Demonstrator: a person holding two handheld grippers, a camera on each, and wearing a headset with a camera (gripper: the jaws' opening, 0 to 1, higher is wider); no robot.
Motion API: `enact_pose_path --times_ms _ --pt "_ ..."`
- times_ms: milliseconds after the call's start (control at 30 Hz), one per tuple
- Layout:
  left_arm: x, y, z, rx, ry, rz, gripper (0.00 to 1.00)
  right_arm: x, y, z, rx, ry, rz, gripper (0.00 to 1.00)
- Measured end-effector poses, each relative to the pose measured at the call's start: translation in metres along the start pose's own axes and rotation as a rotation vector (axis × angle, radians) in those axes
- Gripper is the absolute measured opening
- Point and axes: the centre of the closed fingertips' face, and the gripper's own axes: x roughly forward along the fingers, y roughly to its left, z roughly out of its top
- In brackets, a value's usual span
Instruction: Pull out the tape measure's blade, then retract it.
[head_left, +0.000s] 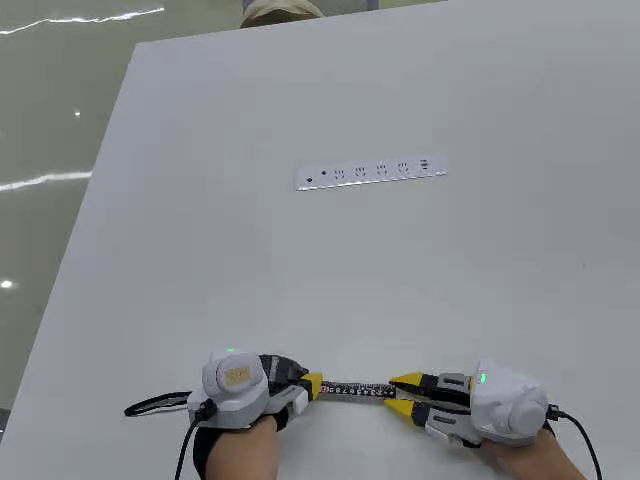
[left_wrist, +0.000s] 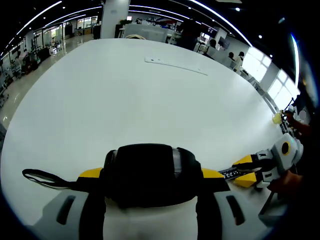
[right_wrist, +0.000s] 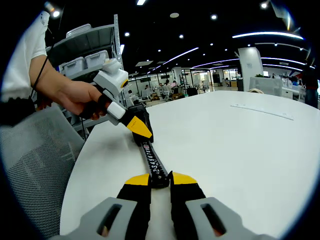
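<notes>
tape measure case (left_wrist: 146, 167) is black and rounded, clamped between the yellow-tipped jaws of the left gripper (head_left: 297, 382), down at the near edge of the white table (head_left: 330, 270), left of centre in head view. black wrist strap (head_left: 152, 404) trails off the case to the left and lies on the table. blade (head_left: 356, 389) is out a short way, running straight from the case to the right gripper (right_wrist: 160, 178). blade face is dark with pale numerals, clear in the right gripper view, too small to read in head view. right gripper's jaws are closed on the blade's free end, yellow tips pinching it from both sides. blade sits low over the table, can't tell whether it touches. the two grippers point at each other, tips near, with the blade spanning the gap between them. a person's hand (right_wrist: 75, 97) wraps the left gripper's handle. white power strip (head_left: 370, 172) lies mid-table, well apart from the tape measure
</notes>
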Motion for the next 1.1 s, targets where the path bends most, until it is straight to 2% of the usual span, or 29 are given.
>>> enact_pose_path --times_ms 1100 --pt "0.000 0.001 0.000 -0.004 -0.003 -0.002 0.72 0.023 0.008 0.008 0.007 -0.009 0.023 0.13"
